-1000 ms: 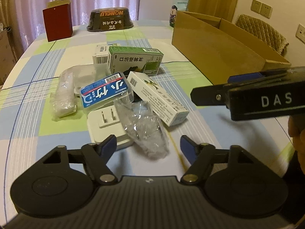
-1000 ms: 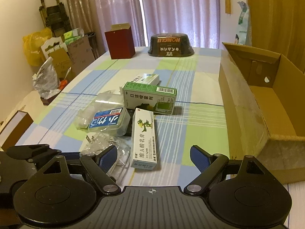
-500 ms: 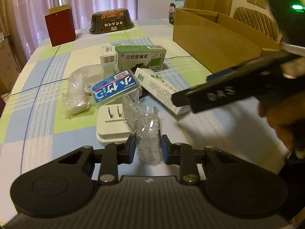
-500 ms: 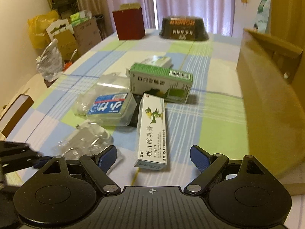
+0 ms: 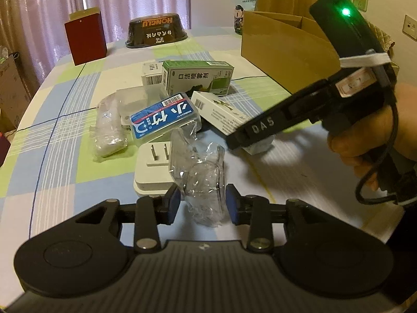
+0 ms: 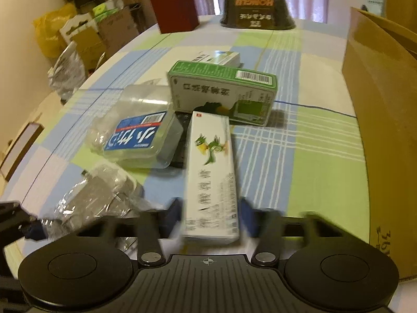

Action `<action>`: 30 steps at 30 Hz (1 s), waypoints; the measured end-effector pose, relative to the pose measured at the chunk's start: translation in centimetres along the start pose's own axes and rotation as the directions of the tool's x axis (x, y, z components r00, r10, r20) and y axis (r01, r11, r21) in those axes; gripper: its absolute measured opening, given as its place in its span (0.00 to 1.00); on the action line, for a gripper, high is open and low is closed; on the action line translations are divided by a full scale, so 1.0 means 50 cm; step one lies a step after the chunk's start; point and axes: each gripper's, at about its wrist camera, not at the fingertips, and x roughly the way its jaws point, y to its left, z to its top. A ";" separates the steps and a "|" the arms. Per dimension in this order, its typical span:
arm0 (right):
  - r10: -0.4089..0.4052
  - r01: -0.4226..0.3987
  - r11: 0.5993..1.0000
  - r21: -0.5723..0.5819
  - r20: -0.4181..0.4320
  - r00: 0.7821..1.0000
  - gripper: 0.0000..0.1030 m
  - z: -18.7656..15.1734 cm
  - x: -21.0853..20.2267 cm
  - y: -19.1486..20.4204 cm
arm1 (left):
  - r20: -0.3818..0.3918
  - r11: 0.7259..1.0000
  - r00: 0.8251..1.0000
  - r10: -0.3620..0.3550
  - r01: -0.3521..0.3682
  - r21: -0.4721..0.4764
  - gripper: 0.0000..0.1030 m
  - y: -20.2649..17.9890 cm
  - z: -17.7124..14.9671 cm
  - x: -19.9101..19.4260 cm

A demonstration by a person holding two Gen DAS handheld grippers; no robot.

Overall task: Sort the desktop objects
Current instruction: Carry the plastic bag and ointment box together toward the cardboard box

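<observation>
My left gripper [image 5: 202,203] is shut on a crumpled clear plastic wrapper [image 5: 206,182], right in front of a white plug adapter [image 5: 153,167]. My right gripper [image 6: 210,214] is blurred, its fingers pressed against both sides of a long white medicine box [image 6: 211,161] with a green dragon print. In the left wrist view, that right gripper [image 5: 247,133] reaches in from the right onto the same white box [image 5: 221,109]. Behind lie a blue-labelled clear case [image 6: 140,138], a green box [image 6: 221,91] and a small white box [image 6: 216,57].
A large open cardboard box [image 5: 281,44] stands on the right of the checked tablecloth [image 6: 299,156]. A red box [image 5: 86,36] and a black bowl [image 5: 156,28] sit at the far end. A bagged white item [image 5: 109,130] lies left of the pile.
My left gripper shut on the clear wrapper. My right gripper moved forward and down over the long white box, and its fingers came in from wide open to the box's sides.
</observation>
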 end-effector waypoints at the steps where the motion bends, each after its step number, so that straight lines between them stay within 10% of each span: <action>1: -0.009 0.009 1.000 -0.003 0.000 1.000 0.39 -0.001 -0.001 0.001 | 0.002 1.000 1.000 0.002 -0.002 0.002 0.31 0.001 0.001 0.001; 30: -0.131 0.119 0.987 0.104 0.115 0.985 0.36 -0.080 -0.194 0.013 | 0.061 0.997 0.998 0.002 -0.007 0.074 0.21 -0.028 0.017 -0.074</action>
